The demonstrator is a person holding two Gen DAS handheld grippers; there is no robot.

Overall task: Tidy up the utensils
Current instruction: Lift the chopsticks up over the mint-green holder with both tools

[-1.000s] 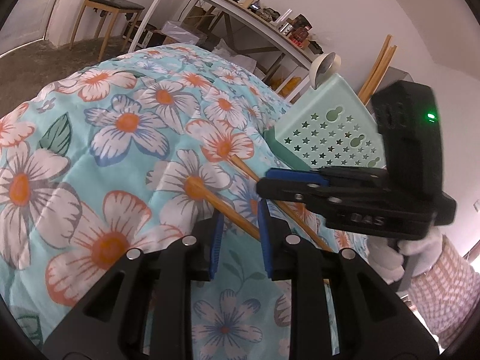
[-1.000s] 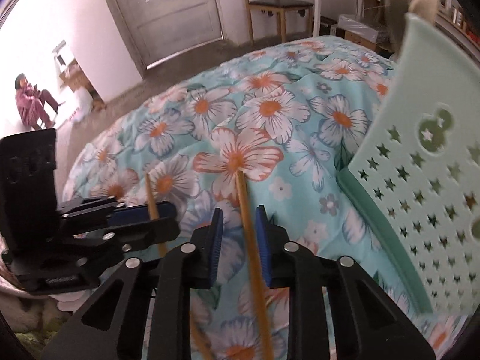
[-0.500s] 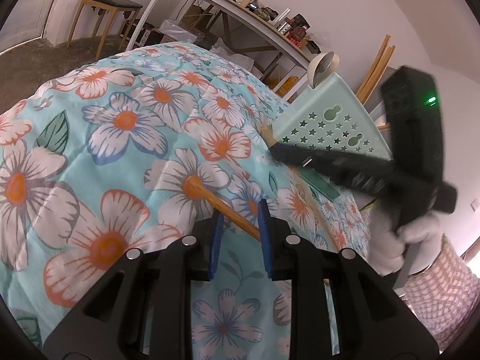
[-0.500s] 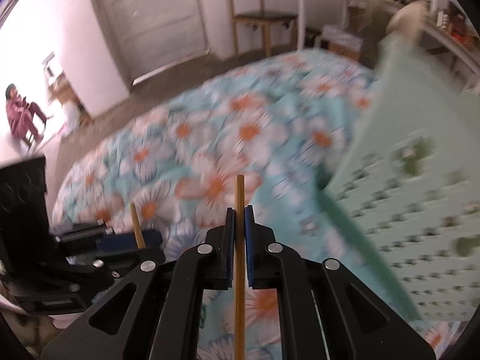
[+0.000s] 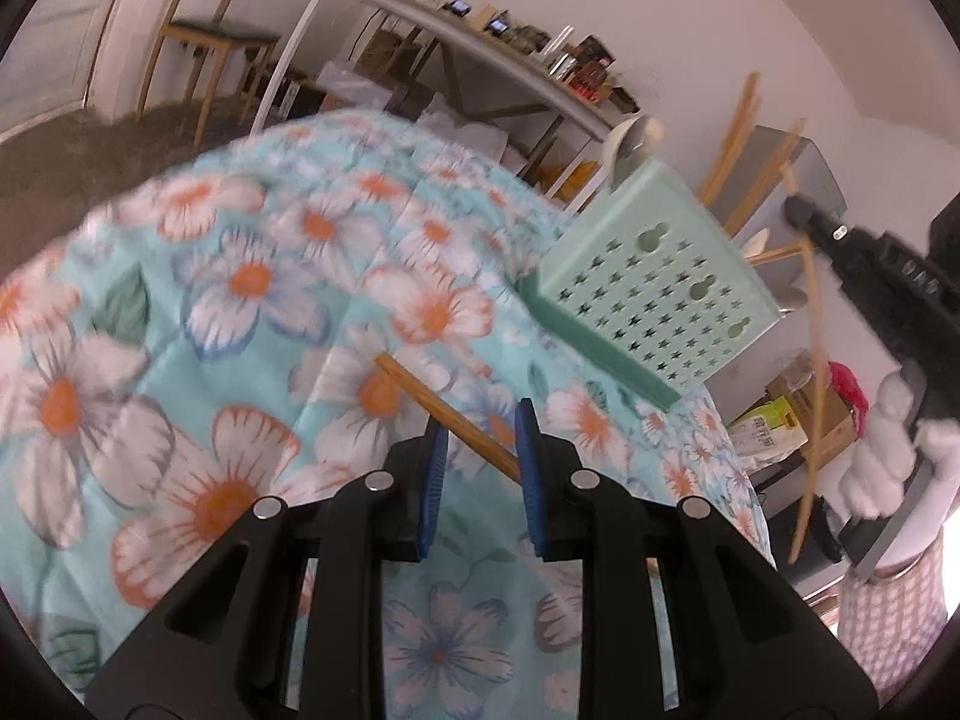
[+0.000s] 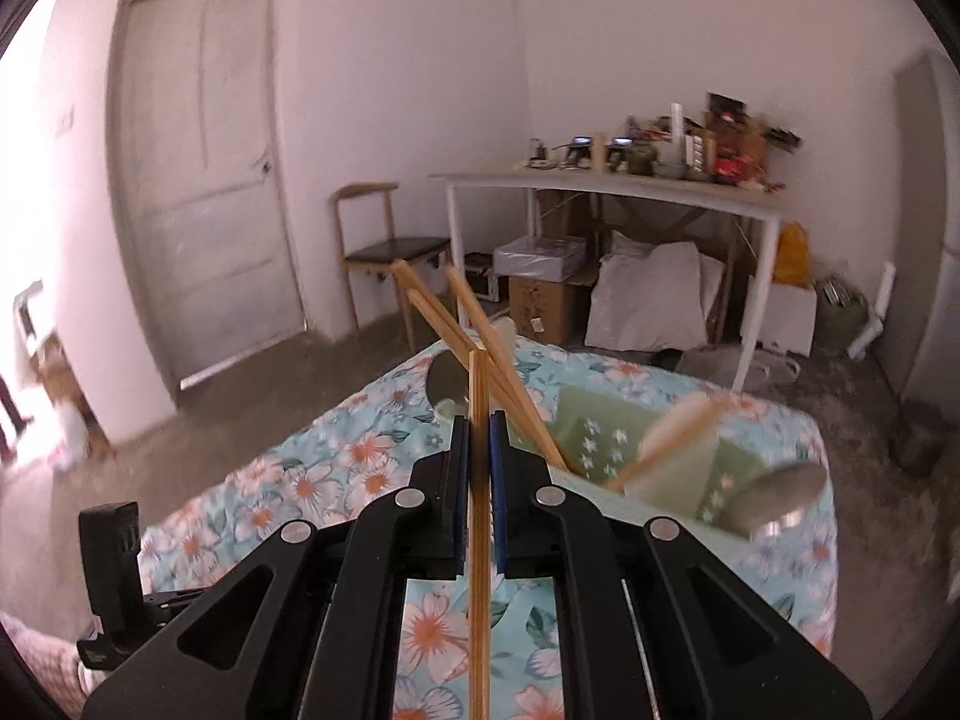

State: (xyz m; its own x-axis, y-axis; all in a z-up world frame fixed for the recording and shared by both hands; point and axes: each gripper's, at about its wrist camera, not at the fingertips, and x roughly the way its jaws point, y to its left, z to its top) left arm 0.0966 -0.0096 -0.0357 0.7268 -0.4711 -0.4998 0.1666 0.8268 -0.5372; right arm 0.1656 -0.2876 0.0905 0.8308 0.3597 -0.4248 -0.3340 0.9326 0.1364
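Left gripper (image 5: 477,420): part open, low over a floral quilt (image 5: 240,276) on a bed. Chopstick (image 5: 444,414) slanted across the gap between the blue pads (image 5: 433,480), free end pointing to 10 o'clock, near end against the right pad. Cannot tell whether clamped or just lying on the quilt.

Right gripper (image 6: 480,420): closed tight on a second chopstick (image 6: 479,540), held clear of the quilt. In the right wrist view, stick straight along 12–6 through the pads, tip just past the fingertips, long tail running back toward the camera. In the left wrist view, same gripper at 2 o'clock, up above the mint holder (image 5: 648,300), stick dangling below it toward 5 o'clock. White-gloved hand (image 5: 876,468) on its handle at 3–4 o'clock.

Holder: perforated with star holes, standing on the quilt near the bed's far right edge, at 1–2 o'clock of the left gripper. Seen from the right wrist directly beyond the fingertips, open top visible, divided into compartments. Already inside: two chopsticks (image 6: 456,324) leaning out toward 11 o'clock at the left end, a wooden utensil (image 6: 678,426) tilted toward 2 o'clock in the middle, a metal spoon (image 6: 780,489) at the right end. Exact compartment of each too blurred to call.

Behind the bed: white bench (image 6: 600,192) with clutter on top, wooden chair (image 6: 390,246), door (image 6: 198,150).
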